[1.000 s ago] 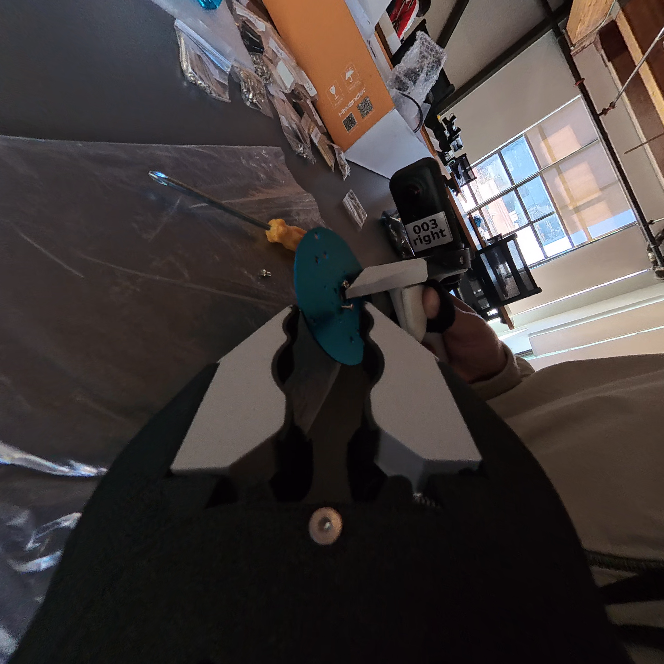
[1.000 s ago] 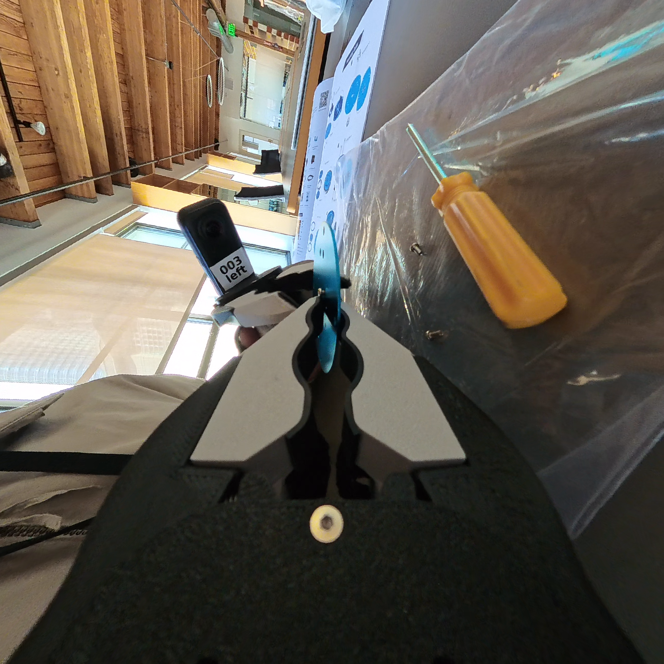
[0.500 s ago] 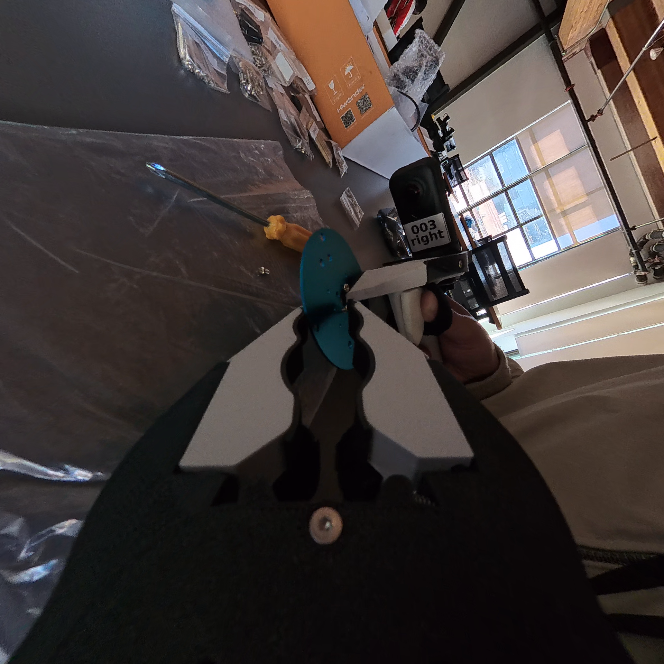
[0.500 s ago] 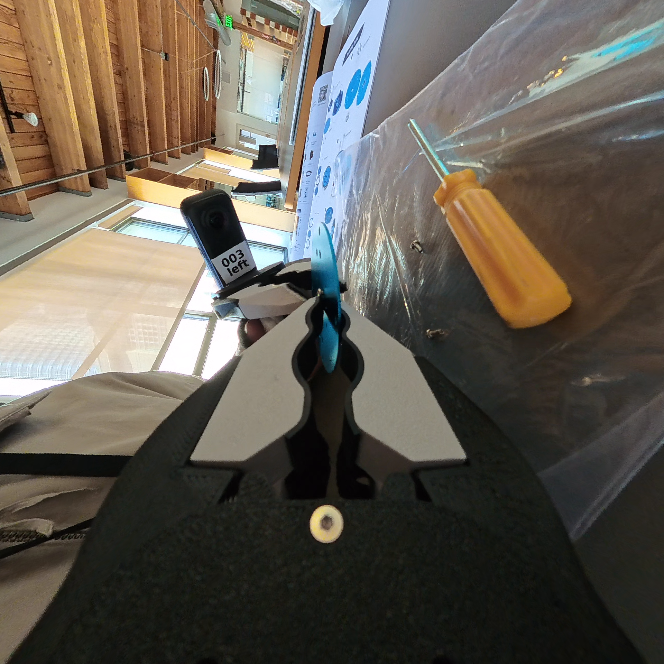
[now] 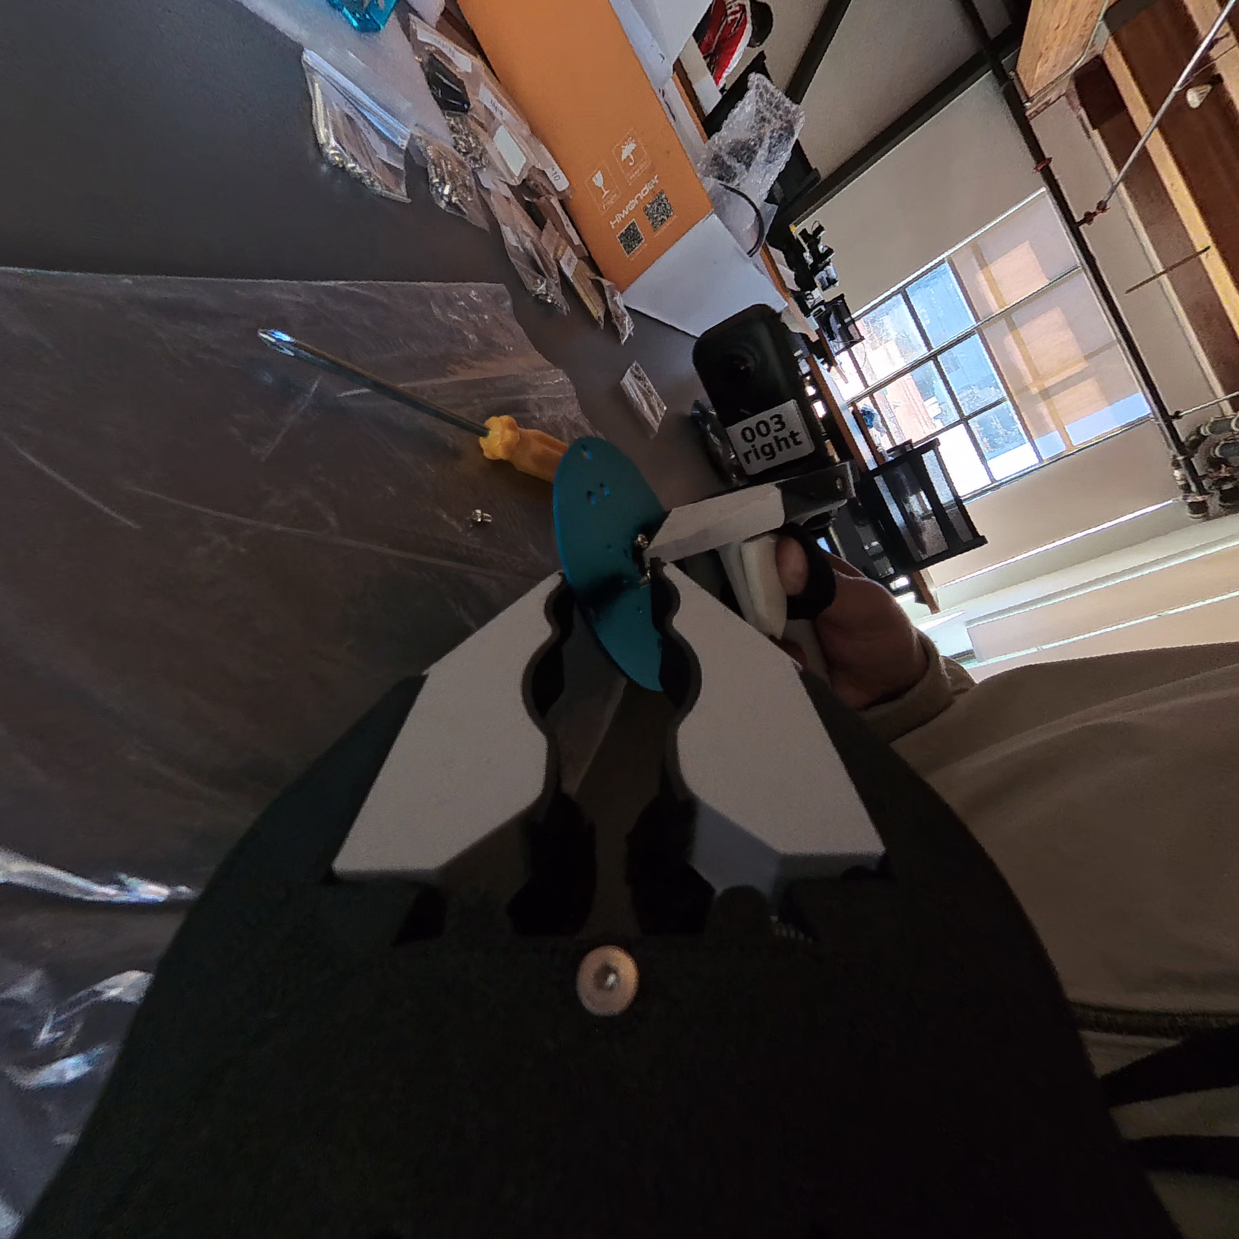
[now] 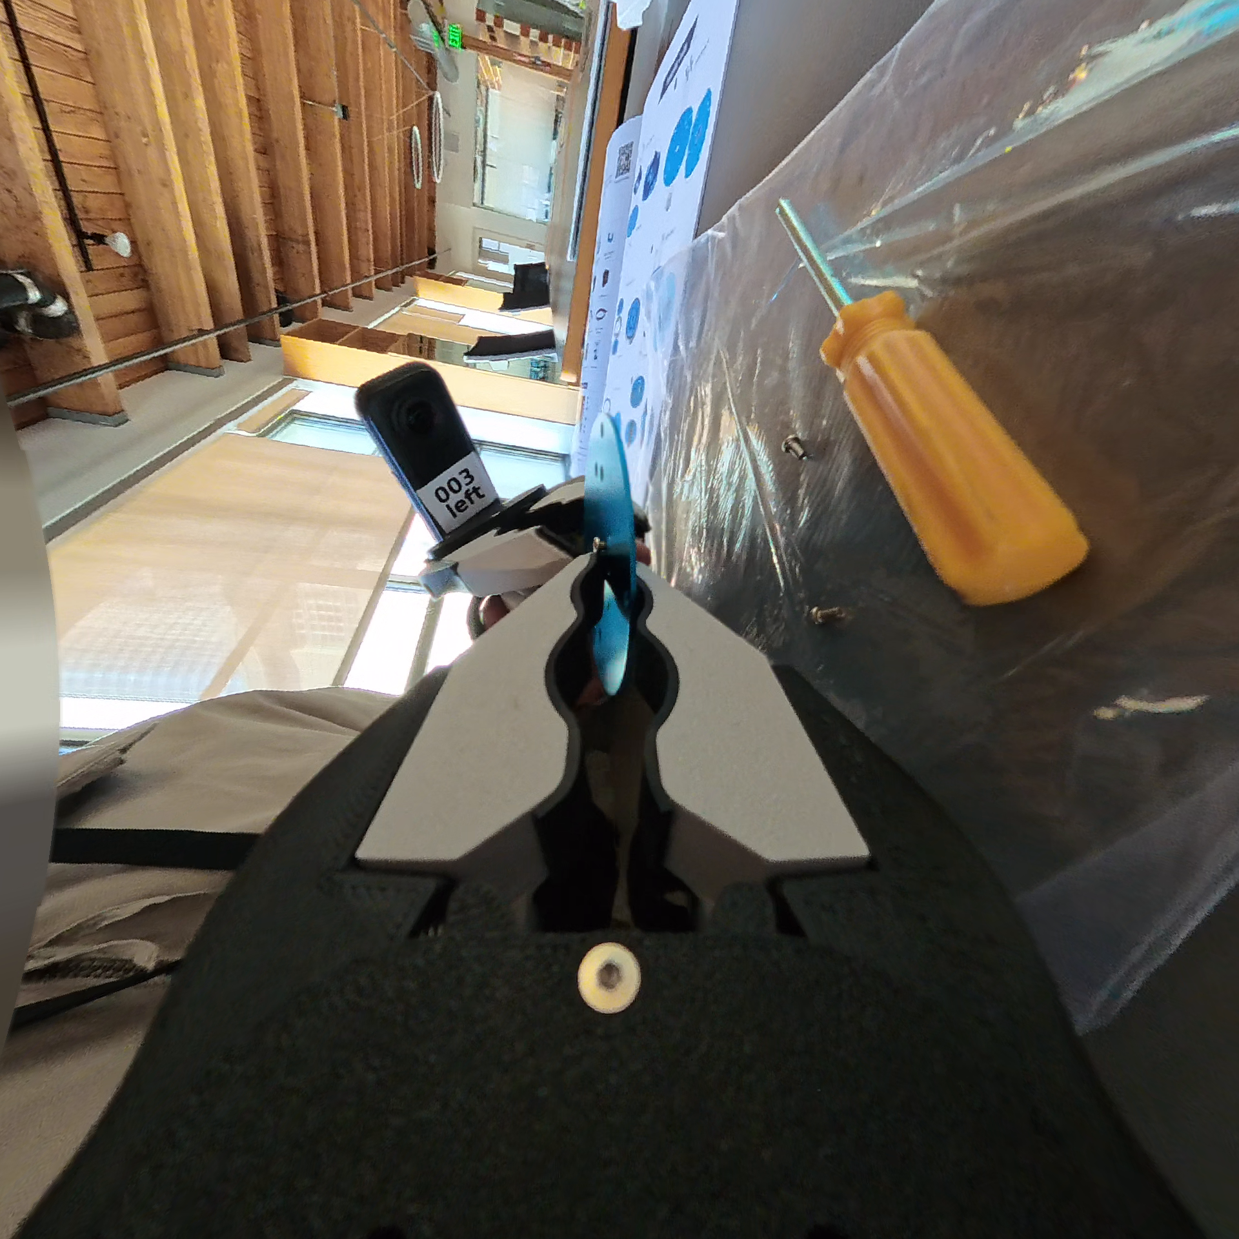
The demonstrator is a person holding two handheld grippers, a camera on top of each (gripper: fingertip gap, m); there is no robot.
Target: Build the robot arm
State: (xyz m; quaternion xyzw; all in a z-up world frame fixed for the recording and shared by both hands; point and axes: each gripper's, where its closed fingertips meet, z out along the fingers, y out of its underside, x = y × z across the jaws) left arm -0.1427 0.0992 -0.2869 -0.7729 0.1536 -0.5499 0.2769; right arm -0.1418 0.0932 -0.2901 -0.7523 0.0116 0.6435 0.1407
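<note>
Left of disc, on sheet: plastic sheet (image 5: 201, 536) is covering the dark table; orange-handled screwdriver (image 5: 519, 441) is lying flat on it, no gripper touching it.
Loose screw (image 5: 479, 516): is lying on the sheet between the screwdriver and the disc.
Blue disc (image 5: 597, 516): is hanging in the air above the sheet, tilted, with a small screw (image 5: 642, 538) sticking out of one hole.
Left gripper (image 5: 613, 583): fingers are clamping the disc.
Right gripper (image 5: 664, 542): tips are meeting the disc at that screw; disc edge is sitting between its fingers, grip not discernible.
Room, left: open sheet is lying below the disc.
Room, right: hand (image 5: 845, 630) and sleeve (image 5: 1039, 771) are crowding close; parts bags (image 5: 456, 167) and orange box (image 5: 583, 121) are sitting well behind.
</note>
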